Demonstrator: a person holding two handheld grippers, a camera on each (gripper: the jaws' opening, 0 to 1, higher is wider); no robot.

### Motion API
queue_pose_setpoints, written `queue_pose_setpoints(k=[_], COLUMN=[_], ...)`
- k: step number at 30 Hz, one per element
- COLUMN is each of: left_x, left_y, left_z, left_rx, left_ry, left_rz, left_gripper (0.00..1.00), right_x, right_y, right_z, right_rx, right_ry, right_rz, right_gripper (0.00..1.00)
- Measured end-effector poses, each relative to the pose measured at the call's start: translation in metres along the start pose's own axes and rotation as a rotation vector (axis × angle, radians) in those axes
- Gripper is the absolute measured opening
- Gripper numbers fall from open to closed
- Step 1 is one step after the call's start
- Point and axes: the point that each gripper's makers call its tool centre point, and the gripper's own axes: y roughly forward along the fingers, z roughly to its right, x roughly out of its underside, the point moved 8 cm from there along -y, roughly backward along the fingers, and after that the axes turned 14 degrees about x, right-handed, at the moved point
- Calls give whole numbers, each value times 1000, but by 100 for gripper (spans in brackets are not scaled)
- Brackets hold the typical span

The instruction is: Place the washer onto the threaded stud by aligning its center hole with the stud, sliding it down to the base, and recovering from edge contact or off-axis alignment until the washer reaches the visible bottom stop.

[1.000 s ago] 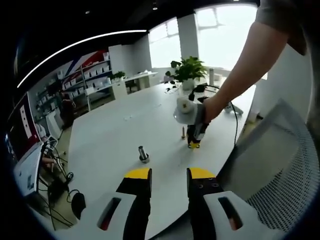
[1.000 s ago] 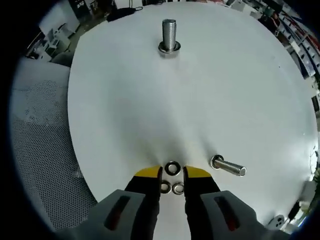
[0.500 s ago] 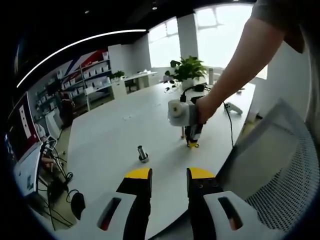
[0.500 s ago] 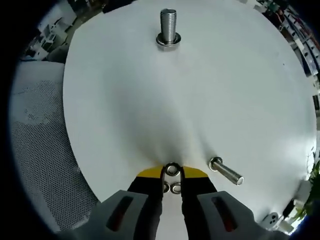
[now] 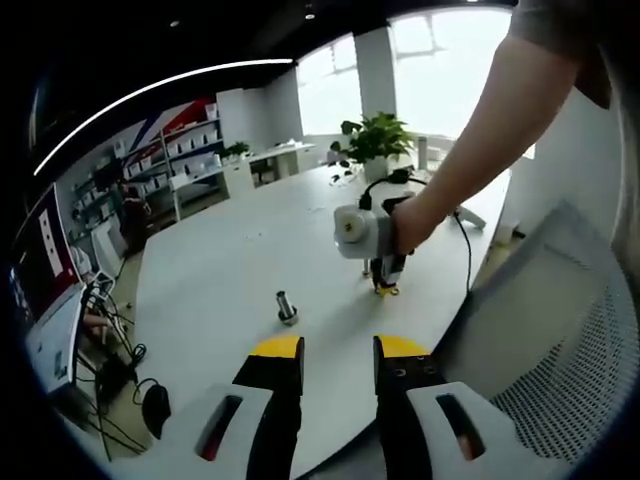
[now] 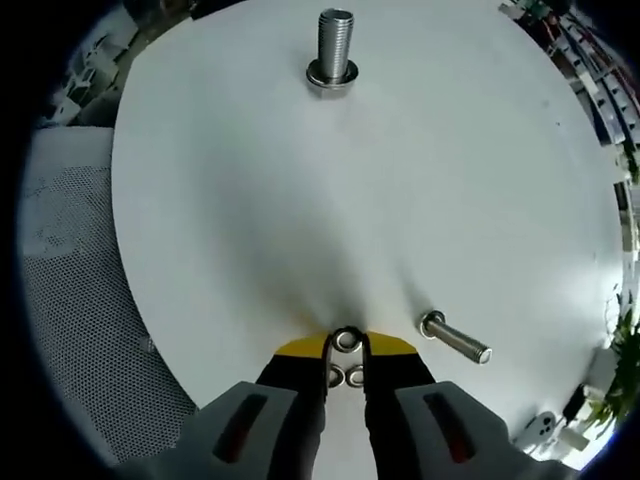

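In the right gripper view a threaded stud [image 6: 334, 40] stands upright at the far side of the white table [image 6: 250, 200], with a ring at its base. My right gripper [image 6: 346, 343] is down at the near edge, shut on a small steel washer [image 6: 347, 339] held between its yellow tips. Two more washers [image 6: 345, 377] lie between the jaws just behind it. In the left gripper view the stud [image 5: 287, 307] stands ahead, and a hand holds the right gripper [image 5: 386, 288] tip-down on the table beyond it. My left gripper [image 5: 338, 349] hovers open with nothing in it.
A second bolt [image 6: 455, 338] lies on its side just right of my right gripper. A grey mesh chair [image 6: 70, 300] stands by the table edge, the same chair [image 5: 570, 330] on the right of the left gripper view. A potted plant [image 5: 375, 140] and cables sit at the table's far end.
My right gripper's jaws have narrowed from a wider gap onto the front washer. In the left gripper view the hand with the right gripper has shifted slightly left. The left gripper is unchanged.
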Motion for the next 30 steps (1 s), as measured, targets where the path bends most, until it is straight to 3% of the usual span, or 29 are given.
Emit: queue_pose_setpoints(k=[8, 24, 30], left_x=[0, -1, -2], left_y=[0, -1, -2], left_z=[0, 0, 0], left_rx=[-1, -5, -7], left_ry=[6, 11, 11], left_rz=[2, 8, 13], left_gripper=[26, 26, 26], right_x=[7, 10, 15], right_y=[1, 0, 0], right_z=[2, 0, 1], right_rx=[-5, 11, 25], right_ry=[82, 119, 215], right_rz=[62, 96, 122], right_gripper=[15, 15, 14])
